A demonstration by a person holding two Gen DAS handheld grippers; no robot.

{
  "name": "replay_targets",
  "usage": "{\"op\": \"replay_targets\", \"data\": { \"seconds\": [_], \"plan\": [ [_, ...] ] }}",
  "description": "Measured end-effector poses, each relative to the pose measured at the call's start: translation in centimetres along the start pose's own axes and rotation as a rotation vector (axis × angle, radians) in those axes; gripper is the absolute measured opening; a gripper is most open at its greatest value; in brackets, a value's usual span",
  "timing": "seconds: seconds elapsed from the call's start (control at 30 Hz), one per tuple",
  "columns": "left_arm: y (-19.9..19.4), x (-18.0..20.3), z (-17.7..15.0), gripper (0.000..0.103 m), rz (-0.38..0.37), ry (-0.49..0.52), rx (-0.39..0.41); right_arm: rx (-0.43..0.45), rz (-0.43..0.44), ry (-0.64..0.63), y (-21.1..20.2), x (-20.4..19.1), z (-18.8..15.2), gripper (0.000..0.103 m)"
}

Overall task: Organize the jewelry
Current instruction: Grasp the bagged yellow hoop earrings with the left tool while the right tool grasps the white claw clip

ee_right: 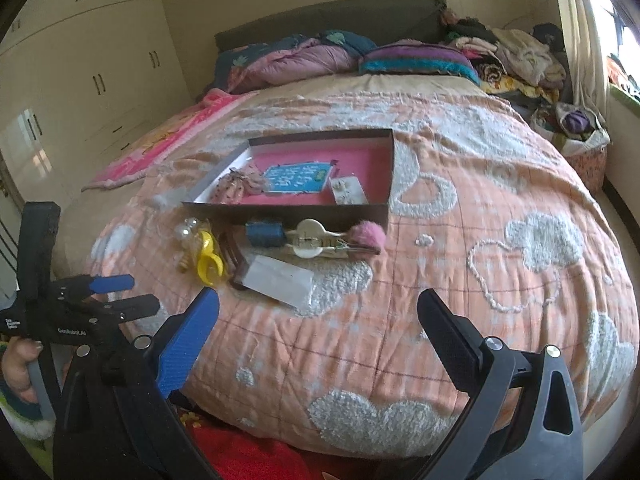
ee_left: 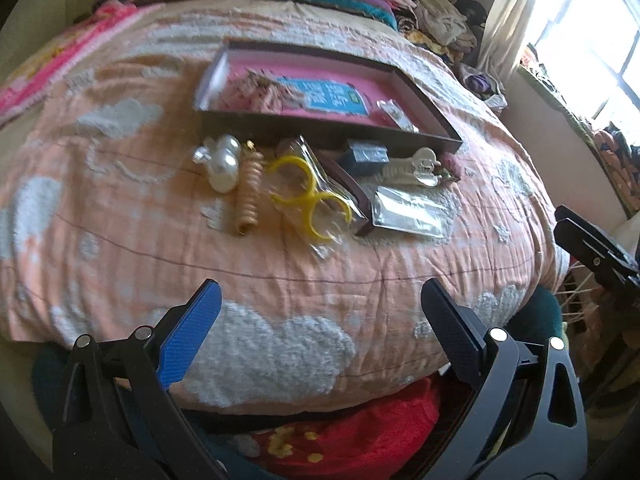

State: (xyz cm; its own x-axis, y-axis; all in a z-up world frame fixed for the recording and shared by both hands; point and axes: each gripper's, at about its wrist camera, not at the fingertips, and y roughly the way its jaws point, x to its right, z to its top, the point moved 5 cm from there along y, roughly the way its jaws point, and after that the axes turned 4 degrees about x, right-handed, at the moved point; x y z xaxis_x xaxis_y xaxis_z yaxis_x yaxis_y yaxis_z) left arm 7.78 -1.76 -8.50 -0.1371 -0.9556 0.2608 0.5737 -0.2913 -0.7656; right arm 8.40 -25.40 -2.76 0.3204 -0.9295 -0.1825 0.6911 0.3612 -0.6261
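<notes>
Pink-lined tray point(ee_right: 390, 172), dark-walled, shallow, lying on the quilted bed point(ee_right: 460, 280). Its long axis runs from 9 to 3 o'clock in the right wrist view, open side up. Already inside: a blue card point(ee_right: 296, 178), a beaded piece at its 9 o'clock, and an earring card point(ee_right: 348, 192) at its 3 o'clock.

Loose stock sits in a row just outside the tray's near wall:
- Pearl ornament point(ee_left: 222, 162), at the 9 o'clock end.
- Gold coil point(ee_left: 250, 196), long axis 12 to 6 o'clock.
- Yellow hoops point(ee_left: 308, 196), bagged in clear film.
- Dark slim box point(ee_left: 348, 196), axis slanting from 11 to 5 o'clock, with a clear packet point(ee_left: 410, 212) overlapping its 3 o'clock side.
- Blue block point(ee_left: 366, 156), touching the tray wall.
- Cream hair claw point(ee_left: 416, 166), axis 9 to 3 o'clock, with a pink pompom point(ee_right: 368, 238) at its 3 o'clock end.

Left gripper point(ee_left: 320, 332) and right gripper point(ee_right: 318, 340) both hover near the bed's front edge, well apart from the stock, fingers spread wide and empty.

Handling note, as judgement: take one piece per trip. Close across the short axis of long pieces such as the coil. Grip bagged items by the film edge, since slick plastic may slip. Lower into bare pink floor, not onto cards.
</notes>
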Motion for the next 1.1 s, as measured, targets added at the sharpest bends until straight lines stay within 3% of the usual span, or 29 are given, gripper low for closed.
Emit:
{"op": "replay_targets", "data": {
  "seconds": [0.17, 0.33, 0.6, 0.73, 0.83, 1.1],
  "plan": [
    [2.2, 0.2, 0.3, 0.092, -0.048, -0.043, -0.039, -0.027, -0.004, 0.015, 1.0, 0.7, -0.5, 0.099],
    [4.3, 0.0, 0.9, 0.078, -0.096, -0.11, -0.076, -0.041, -0.009, 0.032, 1.7, 1.4, -0.9, 0.099],
    [5.9, -1.2, 2.9, 0.074, -0.107, -0.224, -0.052, -0.077, 0.027, 0.072, 4.2, 1.6, -0.3, 0.099],
    [6.5, -1.6, 3.6, 0.06, -0.095, -0.252, -0.042, -0.098, 0.054, 0.103, 6.1, 1.1, 0.2, 0.099],
    [6.6, -1.9, 3.8, 0.042, -0.095, -0.259, -0.032, -0.123, 0.069, 0.124, 7.6, 0.6, 0.4, 0.099],
    [5.9, -2.2, 3.5, 0.039, -0.103, -0.223, -0.014, -0.178, 0.129, 0.306, 11.7, 0.8, 0.7, 0.099]
  ]
}}
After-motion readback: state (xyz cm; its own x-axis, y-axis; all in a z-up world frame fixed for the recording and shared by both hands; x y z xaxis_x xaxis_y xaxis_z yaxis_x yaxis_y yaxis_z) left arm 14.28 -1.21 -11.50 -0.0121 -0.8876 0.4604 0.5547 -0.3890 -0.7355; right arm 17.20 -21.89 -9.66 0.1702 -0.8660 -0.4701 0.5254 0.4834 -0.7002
